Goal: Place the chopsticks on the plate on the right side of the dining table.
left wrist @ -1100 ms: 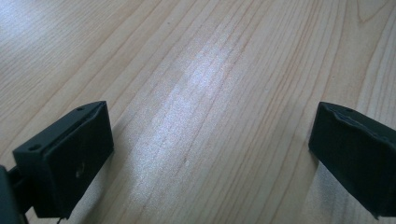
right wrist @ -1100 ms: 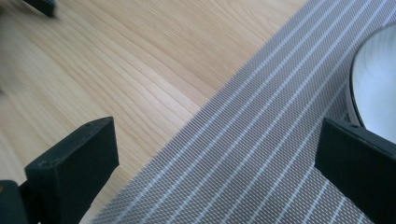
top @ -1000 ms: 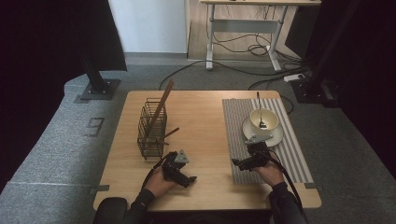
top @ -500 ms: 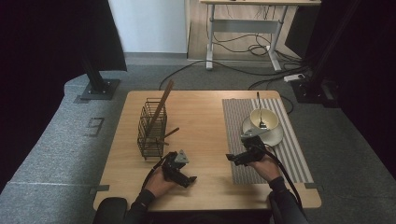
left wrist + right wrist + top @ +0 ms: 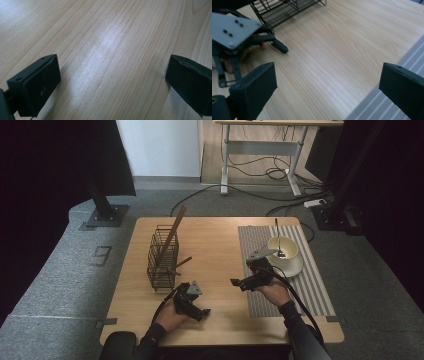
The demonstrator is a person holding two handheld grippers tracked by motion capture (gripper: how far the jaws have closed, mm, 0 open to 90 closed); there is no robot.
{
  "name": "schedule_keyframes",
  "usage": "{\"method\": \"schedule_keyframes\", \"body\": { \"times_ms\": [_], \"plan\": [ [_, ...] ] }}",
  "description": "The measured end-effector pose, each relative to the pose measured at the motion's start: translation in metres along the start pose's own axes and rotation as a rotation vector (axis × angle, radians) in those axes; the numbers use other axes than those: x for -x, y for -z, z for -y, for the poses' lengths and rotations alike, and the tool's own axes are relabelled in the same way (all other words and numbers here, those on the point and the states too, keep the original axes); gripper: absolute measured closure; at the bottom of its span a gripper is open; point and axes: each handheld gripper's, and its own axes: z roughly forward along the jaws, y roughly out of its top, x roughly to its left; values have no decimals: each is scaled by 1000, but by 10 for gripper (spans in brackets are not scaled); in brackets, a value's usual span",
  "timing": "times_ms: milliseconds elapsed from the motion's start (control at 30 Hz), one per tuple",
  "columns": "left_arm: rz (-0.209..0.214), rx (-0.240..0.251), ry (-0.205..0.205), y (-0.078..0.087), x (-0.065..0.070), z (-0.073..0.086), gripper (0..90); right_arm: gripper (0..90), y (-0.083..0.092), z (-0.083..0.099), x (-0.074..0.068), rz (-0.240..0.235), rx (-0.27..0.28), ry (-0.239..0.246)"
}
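Black and blocky, the right gripper [image 5: 239,283] hangs over the table's [image 5: 220,240] middle, at the near left edge of the striped mat [image 5: 310,290]. Its long axis runs across the table, with the tips pointing left toward the left gripper [image 5: 202,312]. In the right gripper view its two matte, square-ended jaws stand wide apart with nothing between them, above pale wood grain and a corner of the ribbed grey mat [image 5: 387,105].

The left gripper rests low at the near left of the table, pointing right and slightly nearer, held in a hand [image 5: 172,312]. Its jaws are also spread wide and empty over the bare, smooth wood [image 5: 112,50].

On the mat, just beyond the right gripper, a round cream bowl [image 5: 287,247] sits on a matching saucer [image 5: 295,267]; a thin dark utensil [image 5: 276,232] stands in the bowl, leaning up and away. At the far left stands a black wire basket [image 5: 162,257], box-shaped, with a long wooden stick [image 5: 174,232] leaning out of its top toward the far right and a shorter one [image 5: 181,264] poking through its right side.
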Motion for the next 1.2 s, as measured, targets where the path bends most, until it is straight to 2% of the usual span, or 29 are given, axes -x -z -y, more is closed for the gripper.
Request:
{"method": "schedule_keyframes", "body": {
  "times_ms": [33,100,300,533,900,1200],
  "plan": [
    [1,-2,-1,0,0,0,0,9,-1,-3,-1,-11,-12,-10],
    [1,-2,-1,0,0,0,0,16,-2,-11,-2,-25,3,-16],
    [1,-3,-1,0,0,0,0,22,-5,-20,-6,-35,24,-3],
    [1,-5,-3,0,0,0,0,22,-9,-33,-13,-51,18,-5],
    [2,-3,1,0,0,0,0,34,-17,-58,-31,-64,1,68],
    [2,-2,0,0,0,0,0,57,-30,-75,-47,-99,-17,115]
  ]
}}
